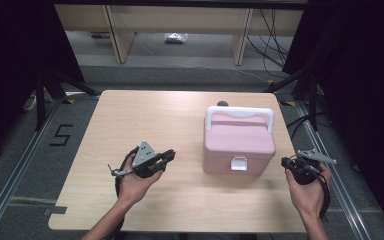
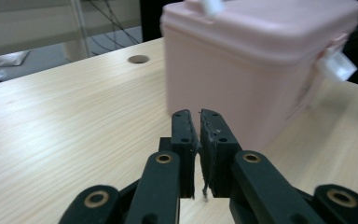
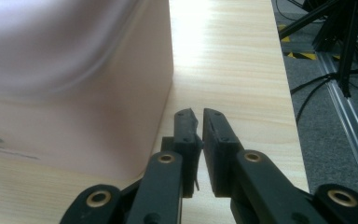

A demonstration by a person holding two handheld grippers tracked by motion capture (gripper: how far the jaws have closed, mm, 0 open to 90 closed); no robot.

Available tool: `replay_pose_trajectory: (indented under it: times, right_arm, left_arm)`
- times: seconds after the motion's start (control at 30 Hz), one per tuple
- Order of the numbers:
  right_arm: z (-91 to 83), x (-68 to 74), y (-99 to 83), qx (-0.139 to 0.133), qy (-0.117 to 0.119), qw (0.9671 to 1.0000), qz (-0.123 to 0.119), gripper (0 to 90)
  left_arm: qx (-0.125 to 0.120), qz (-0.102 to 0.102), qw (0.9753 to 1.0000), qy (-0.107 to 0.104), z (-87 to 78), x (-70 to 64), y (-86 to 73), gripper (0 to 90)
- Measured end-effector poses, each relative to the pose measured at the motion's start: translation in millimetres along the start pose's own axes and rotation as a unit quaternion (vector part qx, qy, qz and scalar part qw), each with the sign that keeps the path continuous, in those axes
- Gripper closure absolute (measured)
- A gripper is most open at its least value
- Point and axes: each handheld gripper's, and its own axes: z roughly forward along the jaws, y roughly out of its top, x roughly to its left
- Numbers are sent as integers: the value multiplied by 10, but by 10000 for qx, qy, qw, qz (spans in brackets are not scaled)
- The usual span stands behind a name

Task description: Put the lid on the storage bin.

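A pale wooden table (image 1: 145, 120) is seen from above, with a pink box (image 1: 238, 142) standing on its right half. The box is closed; a white handle (image 1: 239, 114) lies folded over the far part of its lid, and a white latch (image 1: 238, 163) sits on the front face toward the person. A small round hole (image 1: 222, 104) is set in the tabletop just behind the box.

The left gripper (image 1: 169, 156) is held in the left hand (image 1: 136, 182) over the table, left of the box and near it, pointed toward the box. In the left gripper view its jaws are seen drawn together with a thin slit between them, nothing held, and the box side is close ahead.

The right gripper (image 1: 284, 162) is held in the right hand (image 1: 307, 192) at the table's right edge, just beside the box's right front corner. In the right gripper view its jaws are likewise drawn together with a narrow gap, empty, with the box wall close on one side and grey floor (image 3: 328, 102) on the other.
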Motion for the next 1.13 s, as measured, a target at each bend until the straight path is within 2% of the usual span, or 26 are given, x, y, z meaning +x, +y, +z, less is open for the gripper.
replay_pose_trajectory:
  times: [0.07,0.1,0.2,0.23,0.27,0.3,0.33,0.37,0.47,0.5,0.53,0.57,0.6,0.63,0.67,0.7,0.73,0.77,0.87,0.93,0.97,1.0,1.03,1.07,1.1,1.13]
  right_arm:
    - [7,-9,-20,103,93,9999,42,840]
    - [38,-7,-44,-3,94,9999,63,835]
    - [37,23,-78,142,37,9996,234,823]
    - [72,-9,-92,14,65,10000,32,822]
    - [73,-13,-106,41,37,10000,19,820]
    - [74,-2,-119,6,128,9998,137,817]
    - [82,14,-137,-33,64,9998,188,815]
    - [78,-12,-139,-8,28,10000,33,811]
    - [97,-22,-177,47,93,9999,72,795]
    - [109,-4,-199,56,97,9997,210,792]
    - [103,-35,-203,127,114,9998,52,787]
    - [135,-41,-223,5,94,10000,13,782]
    - [111,-37,-228,136,122,9998,82,779]
    - [111,3,-245,140,76,9993,325,774]
    - [117,-4,-251,132,52,9995,278,769]
    - [141,-38,-262,60,-12,10000,54,765]
    - [139,-18,-274,91,16,9997,211,760]
    - [142,-43,-275,82,22,9999,76,755]
    - [154,-46,-300,76,15,9999,91,745]
    - [153,-12,-316,78,21,9995,319,734]
    - [129,-10,-312,179,-4,9992,348,726]
    - [143,-47,-314,54,25,9999,141,715]
    - [146,-51,-316,16,72,9999,150,709]
    - [130,-29,-315,58,25,9995,305,706]
    - [109,-60,-306,67,-57,9999,101,699]
    - [109,-63,-305,66,-59,9999,102,693]
  left_arm:
    - [-15,-8,9999,121,-33,62,-55,826]
    - [-33,-28,9999,163,-49,91,-79,820]
    - [-96,-78,9994,318,-101,156,-137,803]
    - [-94,-74,9992,392,-128,182,-160,798]
    - [-109,-71,9990,433,-146,205,-181,788]
    - [-128,-86,9989,453,-159,224,-207,778]
    - [-125,-92,9988,475,-171,239,-227,772]
    - [-127,-102,9985,519,-187,257,-254,767]
    - [-100,-120,9979,636,-229,313,-344,748]
    - [-91,-140,9977,652,-243,325,-370,744]
    - [-84,-138,9977,652,-254,336,-390,738]
    - [-83,-172,9974,697,-270,348,-426,731]
    - [-76,-191,9972,713,-284,362,-452,727]
    - [-60,-221,9970,737,-297,368,-472,723]
    - [-78,-252,9967,762,-312,380,-505,717]
    - [-86,-276,9965,786,-324,388,-531,710]
    - [-76,-306,9962,810,-332,390,-549,704]
    - [-88,-323,9960,830,-340,394,-572,695]
    - [-123,-366,9956,853,-350,406,-629,661]
    - [-115,-378,9952,893,-359,405,-641,627]
    - [-108,-375,9952,901,-366,409,-648,614]
    - [-164,-417,9950,895,-362,407,-654,600]
    - [-186,-423,9948,903,-362,405,-655,590]
    - [-175,-398,9945,956,-370,398,-649,579]
    - [-192,-405,9944,955,-369,396,-647,574]
    - [-231,-420,9944,946,-368,389,-642,573]
